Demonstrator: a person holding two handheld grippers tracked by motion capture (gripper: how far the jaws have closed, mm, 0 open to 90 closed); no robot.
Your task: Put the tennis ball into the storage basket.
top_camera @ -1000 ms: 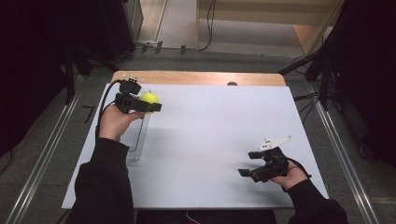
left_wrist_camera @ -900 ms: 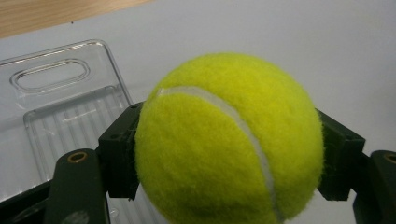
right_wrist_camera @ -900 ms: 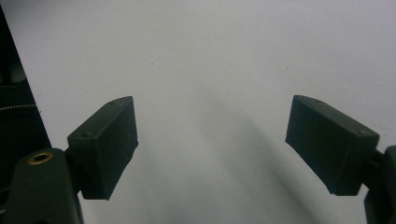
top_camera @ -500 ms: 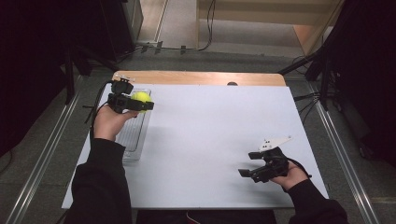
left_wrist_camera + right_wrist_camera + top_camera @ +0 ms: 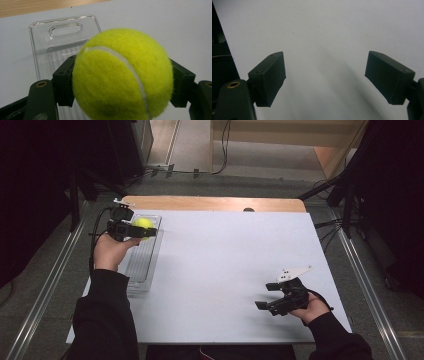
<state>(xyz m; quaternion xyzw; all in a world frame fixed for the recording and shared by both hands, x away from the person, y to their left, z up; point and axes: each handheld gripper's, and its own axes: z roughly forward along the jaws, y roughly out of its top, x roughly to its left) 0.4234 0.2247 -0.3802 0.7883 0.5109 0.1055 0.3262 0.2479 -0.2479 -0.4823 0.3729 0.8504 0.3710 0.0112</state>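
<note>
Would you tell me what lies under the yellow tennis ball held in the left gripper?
Under the yellow tennis ball, clamped in the left gripper, lies the clear plastic tray with a handle slot, on the white table. The ball hides the tray's near floor.

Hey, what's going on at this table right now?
A person works at a white table with a pair of tongs in each hand. The left tongs are clamped on a yellow tennis ball, held above the far end of a clear plastic tray at the table's left edge. The right tongs sit open and empty over bare table near the right front. The ball is not yet in the tray.
</note>
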